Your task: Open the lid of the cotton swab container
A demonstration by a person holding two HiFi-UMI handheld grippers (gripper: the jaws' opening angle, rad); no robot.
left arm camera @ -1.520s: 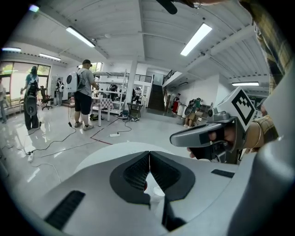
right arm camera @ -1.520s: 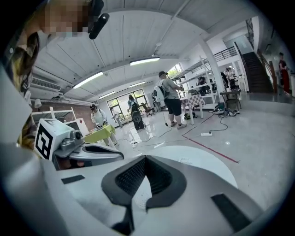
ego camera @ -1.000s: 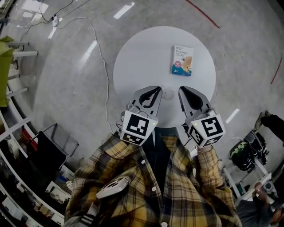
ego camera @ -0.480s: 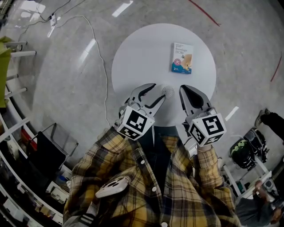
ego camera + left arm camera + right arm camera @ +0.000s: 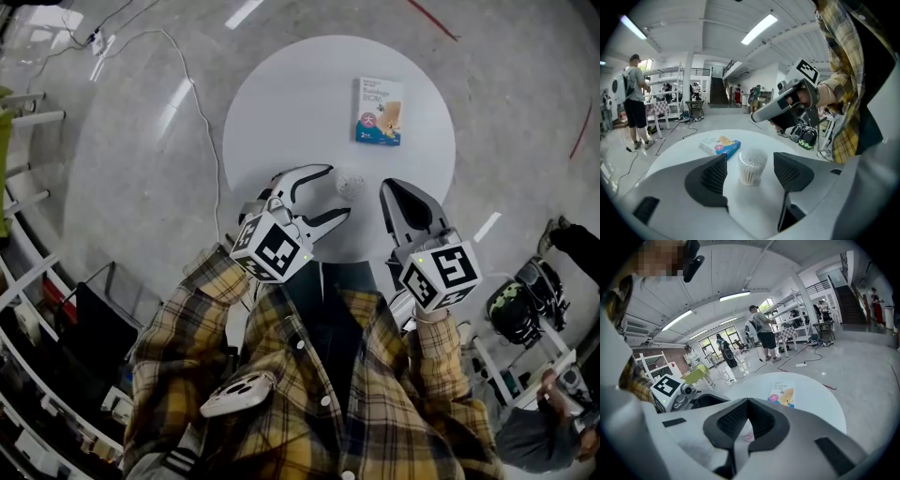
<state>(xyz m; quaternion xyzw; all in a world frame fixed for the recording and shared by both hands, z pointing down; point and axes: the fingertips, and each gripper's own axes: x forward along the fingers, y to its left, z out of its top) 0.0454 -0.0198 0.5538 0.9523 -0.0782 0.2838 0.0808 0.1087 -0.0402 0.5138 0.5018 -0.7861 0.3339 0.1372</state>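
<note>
In the head view the cotton swab container [image 5: 349, 184] is only a small pale disc. We cannot make out its lid seam or any hinge there. The right gripper view hides it almost wholly behind that gripper's own closed pads, and only a faint pale patch shows in the notch beneath them. The left gripper view shows it best [image 5: 752, 166]: a clear round tub standing upright on the white round surface [image 5: 281, 103]. Its long axis is vertical, the lid is on top, and the swabs stand on end inside. We cannot tell which way the lid would swing.

The container stands near the surface's near edge, well apart from the flat bandage box [image 5: 380, 111] further back. The near rim of the surface is cut off by the person's plaid shirt [image 5: 309, 394].

The left tongs [image 5: 336, 194] have just been opening. Their pads now stand wide apart, with the container at the mouth of the gap and touching neither pad. The right tongs [image 5: 392, 192] are pressed together on nothing, just to the right of the container.
</note>
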